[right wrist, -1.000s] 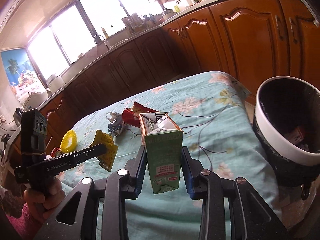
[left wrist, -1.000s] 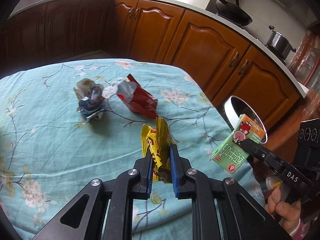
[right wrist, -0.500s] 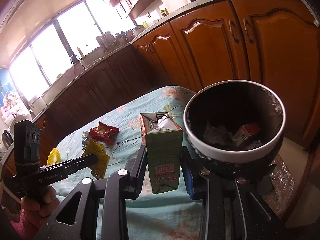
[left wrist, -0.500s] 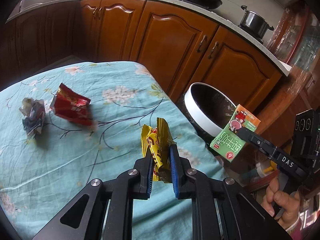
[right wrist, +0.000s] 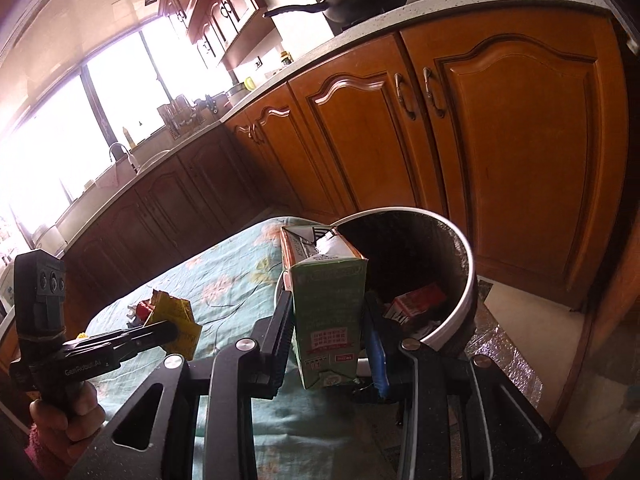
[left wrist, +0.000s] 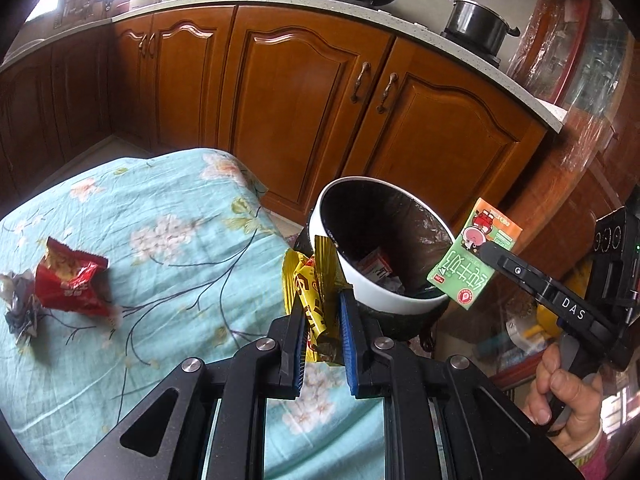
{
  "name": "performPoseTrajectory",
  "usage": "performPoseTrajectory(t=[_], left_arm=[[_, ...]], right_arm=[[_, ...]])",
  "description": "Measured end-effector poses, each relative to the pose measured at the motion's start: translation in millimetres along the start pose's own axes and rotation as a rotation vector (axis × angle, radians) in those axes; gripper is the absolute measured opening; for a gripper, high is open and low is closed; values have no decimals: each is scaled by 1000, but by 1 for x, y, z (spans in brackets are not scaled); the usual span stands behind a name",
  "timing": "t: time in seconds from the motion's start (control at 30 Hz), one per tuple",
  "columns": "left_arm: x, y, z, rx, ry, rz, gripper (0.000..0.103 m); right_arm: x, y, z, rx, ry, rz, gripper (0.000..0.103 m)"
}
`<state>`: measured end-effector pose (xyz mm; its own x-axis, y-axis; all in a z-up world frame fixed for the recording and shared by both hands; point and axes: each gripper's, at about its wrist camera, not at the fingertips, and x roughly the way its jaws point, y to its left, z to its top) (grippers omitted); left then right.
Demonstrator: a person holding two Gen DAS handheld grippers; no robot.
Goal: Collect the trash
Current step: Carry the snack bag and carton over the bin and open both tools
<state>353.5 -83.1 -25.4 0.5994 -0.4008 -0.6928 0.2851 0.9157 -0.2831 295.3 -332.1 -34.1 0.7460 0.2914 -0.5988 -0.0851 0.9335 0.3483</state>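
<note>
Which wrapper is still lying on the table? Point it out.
The red snack bag, crumpled on the floral tablecloth; the yellow wrapper is off the cloth, clamped in the left gripper.

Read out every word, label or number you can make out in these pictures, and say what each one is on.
"DAS": on the right gripper, along its side.
"GenRobot.AI": on the left gripper, along its side.
Green milk carton: large Chinese characters and small print, too blurred to read.
Yellow wrapper and red snack bag: print crumpled, unreadable.
</note>
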Motion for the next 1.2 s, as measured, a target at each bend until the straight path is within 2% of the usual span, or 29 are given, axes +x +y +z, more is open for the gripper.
performPoseTrajectory(t=[0.3, 1.0, 1.1, 1.2], left_arm=[[40, -32, 32, 80, 22, -14, 14], [122, -60, 58, 123, 121, 18, 16], [128, -62, 60, 124, 123, 31, 26], [130, -64, 59, 119, 125, 50, 45]], right_arm=[[7, -16, 21, -9, -12, -50, 33], [52, -41, 34, -10, 93, -90, 33], [56, -43, 35, -10, 105, -92, 33], [60, -46, 35, 0, 118, -84, 37]])
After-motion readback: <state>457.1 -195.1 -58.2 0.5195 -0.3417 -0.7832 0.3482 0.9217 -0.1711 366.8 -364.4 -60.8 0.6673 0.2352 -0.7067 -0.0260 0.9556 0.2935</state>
